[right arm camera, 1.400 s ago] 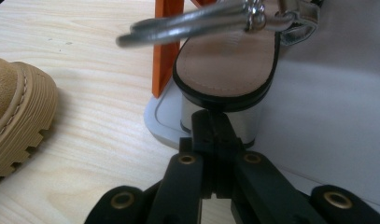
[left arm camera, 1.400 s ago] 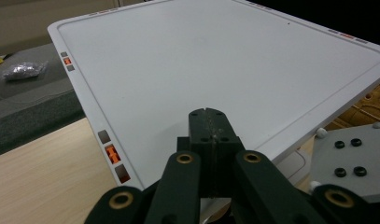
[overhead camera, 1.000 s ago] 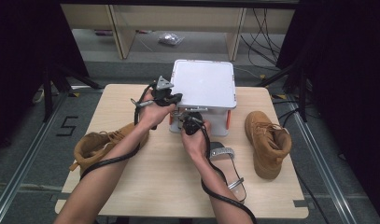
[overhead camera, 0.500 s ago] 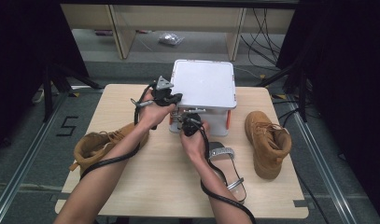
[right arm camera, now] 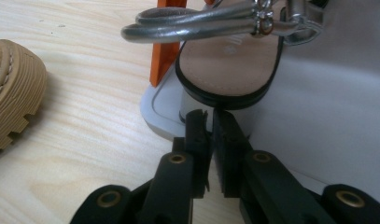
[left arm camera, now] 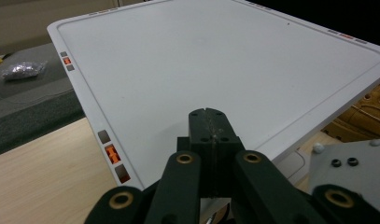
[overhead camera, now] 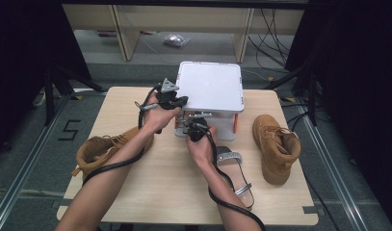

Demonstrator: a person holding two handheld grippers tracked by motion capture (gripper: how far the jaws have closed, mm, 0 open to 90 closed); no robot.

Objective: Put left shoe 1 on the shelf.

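A: Progress?
B: One silver sandal (right arm camera: 229, 70) is in the white box (overhead camera: 210, 86) at the table's (overhead camera: 164, 192) far edge. Right gripper (right arm camera: 210, 114) jaws just cracked open, nothing between. Left gripper (left arm camera: 208, 116) closed, by the lid.
A: Left?
B: Second sandal (overhead camera: 234, 175) near the front edge, boots (overhead camera: 275, 147) still outside.

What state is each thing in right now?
Left tool: shut, empty, over the lid's edge.
Right tool: jaws just been opening, narrow gap, nothing between.
White box: lid on top, front open.
Silver sandal in box: resting on the base.
Sandal on table: flat, sole down.
Right boot: upright.
Left boot: lying on table.
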